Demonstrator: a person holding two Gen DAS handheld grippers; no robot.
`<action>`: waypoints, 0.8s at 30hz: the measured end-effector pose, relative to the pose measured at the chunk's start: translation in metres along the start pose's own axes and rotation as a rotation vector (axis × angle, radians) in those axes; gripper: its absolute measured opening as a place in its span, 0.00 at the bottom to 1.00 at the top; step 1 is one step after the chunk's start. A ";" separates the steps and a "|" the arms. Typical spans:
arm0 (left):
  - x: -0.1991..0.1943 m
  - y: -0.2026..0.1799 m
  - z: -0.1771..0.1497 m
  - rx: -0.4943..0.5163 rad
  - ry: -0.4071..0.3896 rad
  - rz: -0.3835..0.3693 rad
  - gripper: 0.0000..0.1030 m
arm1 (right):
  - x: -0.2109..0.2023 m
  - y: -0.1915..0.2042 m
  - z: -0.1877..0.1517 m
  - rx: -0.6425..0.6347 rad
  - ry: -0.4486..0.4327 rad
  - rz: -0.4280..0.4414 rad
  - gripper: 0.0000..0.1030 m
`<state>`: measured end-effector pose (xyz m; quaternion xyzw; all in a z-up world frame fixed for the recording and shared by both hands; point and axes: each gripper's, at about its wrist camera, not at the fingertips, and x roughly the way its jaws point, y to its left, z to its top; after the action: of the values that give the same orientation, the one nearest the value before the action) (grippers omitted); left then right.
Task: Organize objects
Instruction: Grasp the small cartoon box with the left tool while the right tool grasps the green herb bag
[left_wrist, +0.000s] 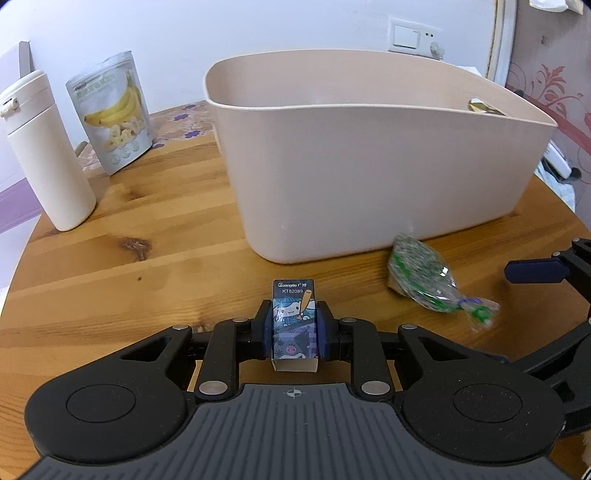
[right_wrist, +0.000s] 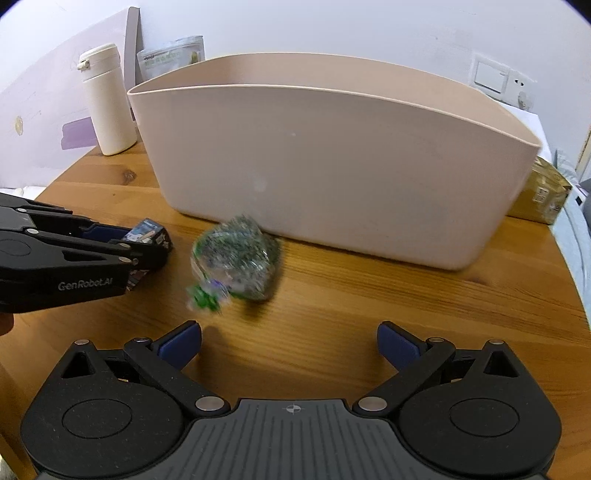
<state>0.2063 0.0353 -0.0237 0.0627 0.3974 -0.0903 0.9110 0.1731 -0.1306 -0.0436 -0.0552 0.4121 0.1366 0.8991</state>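
Note:
My left gripper (left_wrist: 294, 326) is shut on a small cartoon-printed box (left_wrist: 293, 314), held just above the wooden table in front of the beige plastic bin (left_wrist: 369, 177). It also shows in the right wrist view (right_wrist: 147, 240) at the left, with the box (right_wrist: 146, 230) between its fingers. A clear wrapped packet with green print (left_wrist: 424, 280) lies on the table near the bin's front wall; it looks blurred in the right wrist view (right_wrist: 236, 258). My right gripper (right_wrist: 290, 341) is open and empty, just short of the packet. The bin (right_wrist: 332, 166) stands behind it.
A white lidded bottle (left_wrist: 44, 155) and a banana-chip pouch (left_wrist: 114, 114) stand at the table's back left. A gold item (left_wrist: 484, 107) shows inside the bin's far right. A brown package (right_wrist: 543, 195) sits right of the bin. The round table's edge (right_wrist: 576, 295) curves close on the right.

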 end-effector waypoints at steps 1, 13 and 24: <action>0.001 0.002 0.001 -0.003 -0.001 -0.002 0.23 | 0.002 0.002 0.001 0.000 -0.003 0.002 1.00; 0.013 0.017 0.009 -0.030 -0.020 -0.022 0.23 | 0.026 0.021 0.019 -0.023 -0.013 -0.006 1.00; 0.015 0.019 0.010 -0.036 -0.031 -0.024 0.23 | 0.033 0.024 0.031 -0.001 -0.044 -0.028 0.78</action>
<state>0.2276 0.0506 -0.0272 0.0400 0.3856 -0.0950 0.9169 0.2089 -0.0945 -0.0476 -0.0585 0.3914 0.1252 0.9098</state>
